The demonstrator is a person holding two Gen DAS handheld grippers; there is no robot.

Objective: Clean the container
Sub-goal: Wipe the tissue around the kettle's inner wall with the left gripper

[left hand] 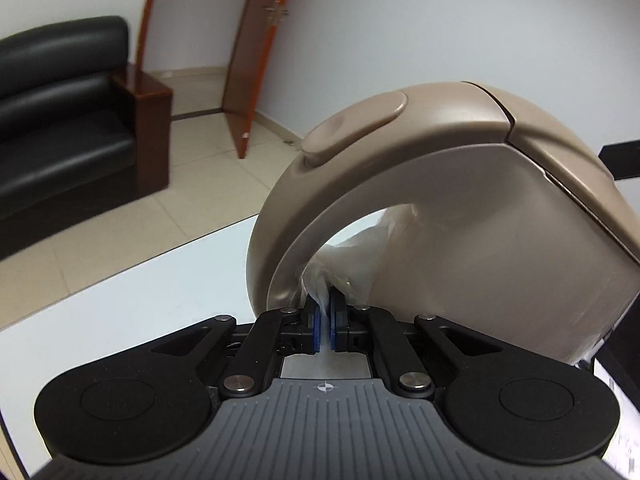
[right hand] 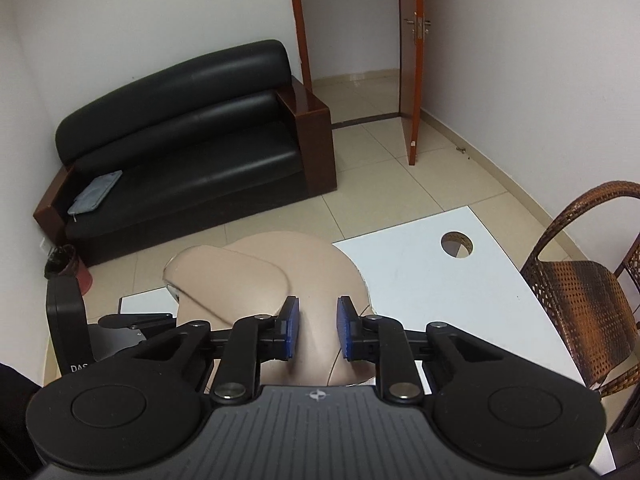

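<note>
A beige plastic jug-like container (left hand: 500, 216) with a large loop handle (left hand: 280, 216) and a thumb lever (left hand: 356, 124) fills the left wrist view, standing on the white table (left hand: 120, 320). My left gripper (left hand: 325, 308) is shut on a crumpled white tissue or wipe (left hand: 360, 248) that reaches through the handle opening against the container's body. In the right wrist view the container's beige lid (right hand: 260, 276) lies directly below my right gripper (right hand: 318, 320), which is open and empty above it.
A white table (right hand: 440, 280) with a round cable hole (right hand: 457, 244) extends right. A wicker chair (right hand: 580, 288) stands at its right. A black device (right hand: 68, 320) sits left. A black sofa (right hand: 180, 140), a bin (right hand: 64, 266) and an open door (right hand: 412, 80) lie beyond.
</note>
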